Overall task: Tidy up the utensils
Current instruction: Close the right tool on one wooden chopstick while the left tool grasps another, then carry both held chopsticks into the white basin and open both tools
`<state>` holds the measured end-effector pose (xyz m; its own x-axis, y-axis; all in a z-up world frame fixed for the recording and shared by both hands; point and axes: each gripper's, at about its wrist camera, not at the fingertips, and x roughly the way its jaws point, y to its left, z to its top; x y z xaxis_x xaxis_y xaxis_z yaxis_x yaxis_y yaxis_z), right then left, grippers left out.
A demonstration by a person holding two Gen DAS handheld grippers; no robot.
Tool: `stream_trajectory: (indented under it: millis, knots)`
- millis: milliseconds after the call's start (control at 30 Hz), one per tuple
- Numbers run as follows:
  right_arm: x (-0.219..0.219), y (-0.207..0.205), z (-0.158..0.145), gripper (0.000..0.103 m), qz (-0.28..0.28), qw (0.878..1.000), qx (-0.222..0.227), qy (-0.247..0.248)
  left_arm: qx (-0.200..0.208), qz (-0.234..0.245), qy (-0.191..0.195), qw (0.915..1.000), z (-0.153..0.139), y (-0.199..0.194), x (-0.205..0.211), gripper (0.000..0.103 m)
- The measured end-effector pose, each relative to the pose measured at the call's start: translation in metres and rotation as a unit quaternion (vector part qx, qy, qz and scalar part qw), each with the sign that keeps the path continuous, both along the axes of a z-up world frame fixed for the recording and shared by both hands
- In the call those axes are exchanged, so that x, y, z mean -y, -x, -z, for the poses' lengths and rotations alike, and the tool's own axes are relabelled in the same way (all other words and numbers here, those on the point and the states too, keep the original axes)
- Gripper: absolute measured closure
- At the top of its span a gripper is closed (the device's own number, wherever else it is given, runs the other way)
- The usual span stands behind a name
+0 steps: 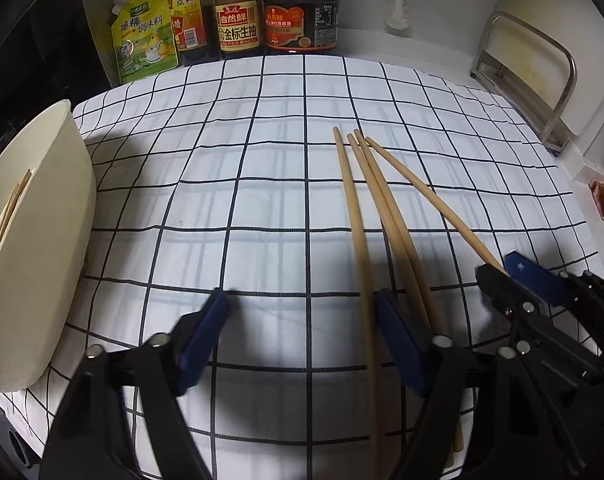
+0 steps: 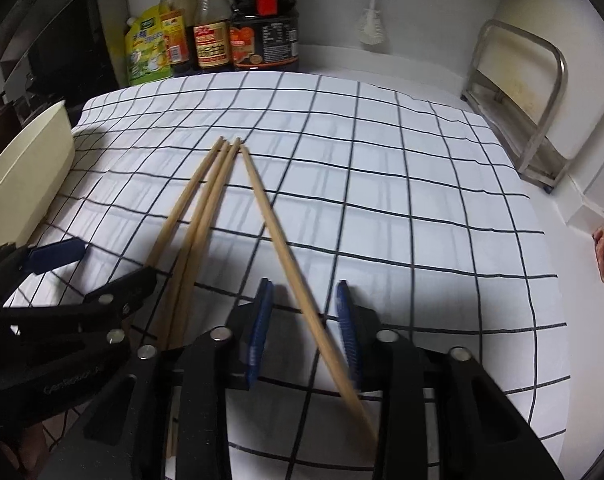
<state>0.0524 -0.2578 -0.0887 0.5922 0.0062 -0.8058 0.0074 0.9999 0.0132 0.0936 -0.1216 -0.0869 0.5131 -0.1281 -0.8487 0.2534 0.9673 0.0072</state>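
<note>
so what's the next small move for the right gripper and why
Probably close the right gripper on the lone chopstick. That chopstick already lies between its open fingers, apart from the other three on the cloth, and the cream holder on the left already has chopsticks in it.

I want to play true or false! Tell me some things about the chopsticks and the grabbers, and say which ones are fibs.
1. Four wooden chopsticks lie on the white checked cloth. True.
2. The right gripper has one chopstick between its open blue fingers. True.
3. The cream plastic holder is empty. False: chopsticks already show inside it.
4. The left gripper is squeezed shut. False: it is wide open.
5. The dark sauce bottles stand at the back. True.
</note>
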Motion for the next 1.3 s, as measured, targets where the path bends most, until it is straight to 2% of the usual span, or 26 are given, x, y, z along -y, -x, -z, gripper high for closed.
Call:
stream_trajectory:
  millis: [33, 100, 133, 200, 233, 500, 633, 1000, 1167, 1300]
  knots:
    - [-0.003, 0.000, 0.000, 0.089, -0.008, 1.000, 0.000, 0.001, 0.002, 0.003, 0.000, 1.0000, -0.001, 0.001, 0.001, 0.046]
    - [-0.006, 0.001, -0.001, 0.095, -0.013, 1.000, 0.000, 0.003, 0.003, 0.008, 0.003, 1.0000, -0.003, 0.003, 0.002, 0.066]
    - [-0.007, 0.001, -0.001, 0.096, -0.012, 1.000, 0.002, 0.001, 0.003, 0.011, 0.006, 0.9999, -0.003, 0.004, 0.003, 0.072]
    - [-0.005, 0.002, -0.001, 0.097, -0.010, 1.000, 0.004, -0.008, -0.002, 0.021, 0.017, 0.9996, -0.004, 0.006, 0.003, 0.093]
    - [-0.005, 0.002, 0.000, 0.097, -0.009, 1.000, 0.006, -0.017, -0.004, 0.025, 0.020, 0.9995, -0.004, 0.007, 0.004, 0.095]
    - [-0.004, 0.008, -0.003, 0.097, -0.004, 0.998, 0.014, -0.060, -0.019, 0.039, 0.061, 0.9972, -0.008, 0.016, -0.007, 0.096]
    - [-0.011, 0.013, -0.010, 0.097, -0.009, 0.998, 0.026, -0.063, -0.014, 0.041, 0.068, 0.9967, -0.017, 0.024, -0.015, 0.096]
    - [-0.027, 0.026, -0.042, 0.097, 0.014, 0.993, 0.054, -0.104, 0.041, 0.026, 0.091, 0.9947, -0.066, 0.037, -0.064, 0.096]
    - [-0.053, 0.023, -0.068, 0.097, -0.001, 0.991, 0.073, -0.108, 0.066, 0.016, 0.109, 0.9918, -0.088, 0.039, -0.095, 0.096]
    - [-0.083, 0.016, -0.086, 0.097, -0.024, 0.990, 0.086, -0.108, 0.088, -0.001, 0.109, 0.9902, -0.102, 0.039, -0.125, 0.096]
